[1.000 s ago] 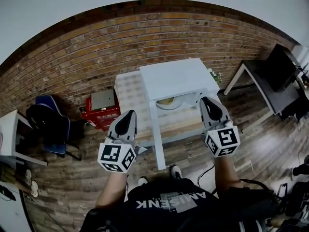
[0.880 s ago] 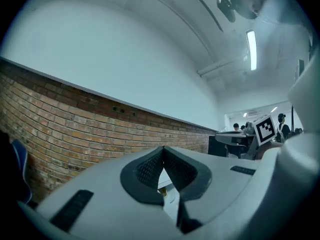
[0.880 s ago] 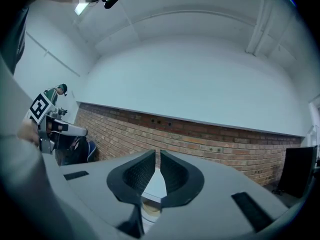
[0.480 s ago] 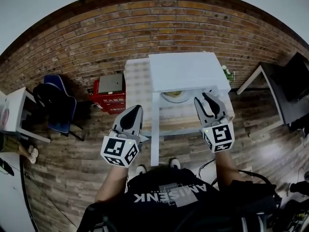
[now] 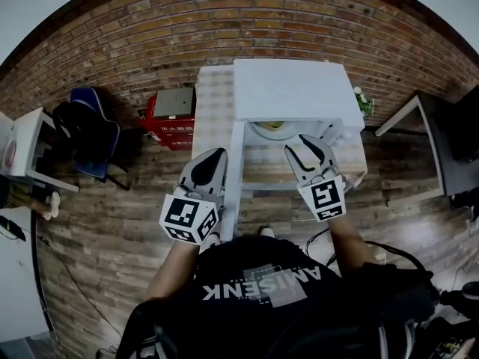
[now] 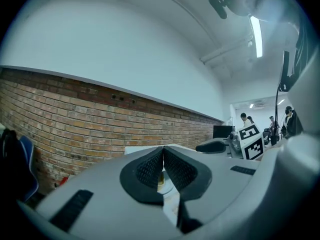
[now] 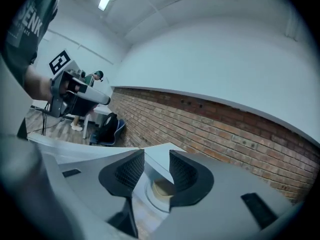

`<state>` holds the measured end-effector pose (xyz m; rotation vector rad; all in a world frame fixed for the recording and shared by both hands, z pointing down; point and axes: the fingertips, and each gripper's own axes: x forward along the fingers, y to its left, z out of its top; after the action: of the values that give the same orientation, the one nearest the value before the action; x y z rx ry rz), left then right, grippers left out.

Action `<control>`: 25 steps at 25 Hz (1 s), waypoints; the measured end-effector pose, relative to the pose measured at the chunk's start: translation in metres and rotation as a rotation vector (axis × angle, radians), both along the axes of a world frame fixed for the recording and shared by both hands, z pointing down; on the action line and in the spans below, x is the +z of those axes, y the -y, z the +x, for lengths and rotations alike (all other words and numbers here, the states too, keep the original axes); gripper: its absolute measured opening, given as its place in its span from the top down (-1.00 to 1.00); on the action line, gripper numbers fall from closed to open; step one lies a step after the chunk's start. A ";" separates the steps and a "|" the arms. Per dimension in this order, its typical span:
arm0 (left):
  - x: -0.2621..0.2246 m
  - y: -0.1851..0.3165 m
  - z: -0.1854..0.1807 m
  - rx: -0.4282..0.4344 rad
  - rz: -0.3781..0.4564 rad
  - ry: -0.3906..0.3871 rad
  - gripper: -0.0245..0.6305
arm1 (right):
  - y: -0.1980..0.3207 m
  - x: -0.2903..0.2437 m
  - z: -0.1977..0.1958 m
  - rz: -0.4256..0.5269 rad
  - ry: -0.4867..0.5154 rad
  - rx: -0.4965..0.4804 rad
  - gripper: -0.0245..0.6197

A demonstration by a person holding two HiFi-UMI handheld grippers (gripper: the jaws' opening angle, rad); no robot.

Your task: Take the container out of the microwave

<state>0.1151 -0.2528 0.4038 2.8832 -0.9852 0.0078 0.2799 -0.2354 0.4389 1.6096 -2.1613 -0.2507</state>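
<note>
White microwave, head view: the microwave (image 5: 292, 88) stands on a table (image 5: 213, 107) against the brick wall (image 5: 150, 43), and its door (image 5: 235, 178) is swung open towards me.
Container, head view: the round pale container (image 5: 273, 129) sits just inside the opening, under the front edge of the top, not yet taken out.
My grippers, head view: my left gripper (image 5: 213, 158) is just left of the door; my right gripper (image 5: 299, 146) points into the opening, near the container and a little right of it.
Floor, head view: a red case (image 5: 171, 118) and a blue chair (image 5: 93, 133) stand left of the table.
Jaws, left gripper view: my left gripper (image 6: 163, 151) has its ribbed pads (image 6: 150, 166) pressed together at the tips, nothing between them. My right gripper (image 6: 215, 145) shows off to the right.
Jaws, right gripper view: my right gripper (image 7: 156, 156) is opening, pads (image 7: 182, 171) well apart and gripping nothing. The container (image 7: 160, 188), with something yellowish-brown in it, shows through the gap, beyond the tips.
</note>
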 end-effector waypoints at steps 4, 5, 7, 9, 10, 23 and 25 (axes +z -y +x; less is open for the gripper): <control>0.011 -0.003 0.008 -0.024 -0.023 0.002 0.89 | 0.008 0.032 0.004 -0.055 -0.039 -0.035 0.31; 0.014 -0.005 0.011 -0.026 -0.028 0.004 0.89 | 0.009 0.040 0.006 -0.067 -0.057 -0.047 0.31; 0.019 -0.007 0.015 -0.034 -0.035 0.007 0.89 | 0.012 0.054 0.008 -0.089 -0.084 -0.071 0.30; 0.022 -0.009 0.017 -0.049 -0.043 0.006 0.89 | 0.016 0.067 0.011 -0.107 -0.109 -0.090 0.29; 0.023 -0.010 0.017 -0.058 -0.047 0.007 0.89 | 0.019 0.073 0.011 -0.117 -0.122 -0.098 0.28; 0.037 -0.020 0.023 -0.169 -0.060 0.016 0.89 | 0.055 0.159 0.018 -0.229 -0.201 -0.213 0.23; 0.040 -0.022 0.024 -0.179 -0.067 0.020 0.89 | 0.062 0.168 0.019 -0.241 -0.204 -0.219 0.23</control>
<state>0.1391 -0.2308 0.4434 2.7300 -1.2177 0.0552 0.2988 -0.2977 0.6070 1.1658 -2.1167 -0.2016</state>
